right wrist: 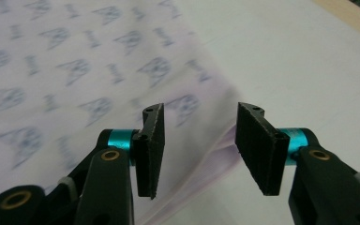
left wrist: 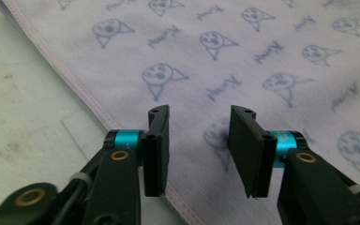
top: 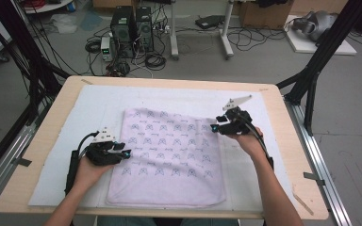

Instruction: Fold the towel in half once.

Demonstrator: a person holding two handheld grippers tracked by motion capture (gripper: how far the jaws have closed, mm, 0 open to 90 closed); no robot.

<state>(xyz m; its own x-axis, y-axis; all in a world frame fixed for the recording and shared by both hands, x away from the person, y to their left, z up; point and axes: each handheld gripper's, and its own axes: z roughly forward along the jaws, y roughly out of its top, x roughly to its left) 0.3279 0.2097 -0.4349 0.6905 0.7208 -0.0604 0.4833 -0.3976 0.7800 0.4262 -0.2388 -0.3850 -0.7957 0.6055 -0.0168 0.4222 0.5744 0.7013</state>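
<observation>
A pale lilac towel (top: pixel 169 155) printed with small blue cartoon faces lies flat on the white mat (top: pixel 94 103), apparently folded in layers. My left gripper (top: pixel 125 153) hovers open over the towel's left edge (left wrist: pixel 75 79), jaws apart with nothing between them (left wrist: pixel 199 150). My right gripper (top: pixel 215 127) is open above the towel's right edge, near its far right corner. In the right gripper view the towel's layered edge (right wrist: pixel 215 150) runs between the spread jaws (right wrist: pixel 199 150).
The mat covers a light wooden table (top: pixel 287 141). Bare mat surrounds the towel on all sides. Beyond the table's far edge are computer towers (top: pixel 132 28), tangled cables and black frame posts (top: pixel 311 80) on the floor.
</observation>
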